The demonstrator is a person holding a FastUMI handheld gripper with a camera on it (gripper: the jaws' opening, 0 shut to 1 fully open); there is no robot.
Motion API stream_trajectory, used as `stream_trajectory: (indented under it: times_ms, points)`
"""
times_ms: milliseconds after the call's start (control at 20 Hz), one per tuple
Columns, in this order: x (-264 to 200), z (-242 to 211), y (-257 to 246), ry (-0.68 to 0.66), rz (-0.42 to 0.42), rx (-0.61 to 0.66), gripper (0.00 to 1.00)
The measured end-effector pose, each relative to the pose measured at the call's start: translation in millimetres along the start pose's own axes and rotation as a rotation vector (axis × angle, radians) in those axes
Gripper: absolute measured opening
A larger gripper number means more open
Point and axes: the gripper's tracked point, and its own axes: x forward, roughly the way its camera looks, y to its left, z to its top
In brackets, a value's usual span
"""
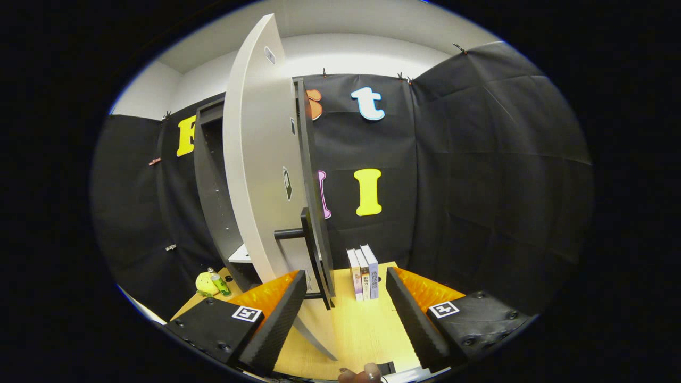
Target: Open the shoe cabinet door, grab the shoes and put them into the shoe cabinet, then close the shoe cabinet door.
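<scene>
Tool (340, 314) fingers spread wide, holding nothing; shoe cabinet door (260, 175) stands ajar edge-on between and just ahead of them, long axis vertical, handle (298, 232) (dark bar) projecting left, cabinet (213, 181) beyond-left.

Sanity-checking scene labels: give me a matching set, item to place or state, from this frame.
Items:
1. cabinet door
2. books
3. green bottle
4. gripper

States:
A. upright on the table beyond the fingers
B. swung open, edge-on between the jaws
C. open, holding nothing
D. beside a yellow object, left of the cabinet

Pairs: 1-B, 2-A, 3-D, 4-C
</scene>
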Motion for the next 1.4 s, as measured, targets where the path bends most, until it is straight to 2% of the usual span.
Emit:
stream_trajectory:
  times_ms: [200,400,950,1400]
  points:
    - [-2.1,-3.8,12.4,0.003,0.009,0.011,0.97]
    - [4.1,-13.6,61.1,0.017,0.047,0.009,0.98]
    - [25.5,-30.7,236.6,0.006,0.165,-0.008,0.98]
    - [35.3,-41.5,298.4,0.022,0.188,-0.014,0.99]
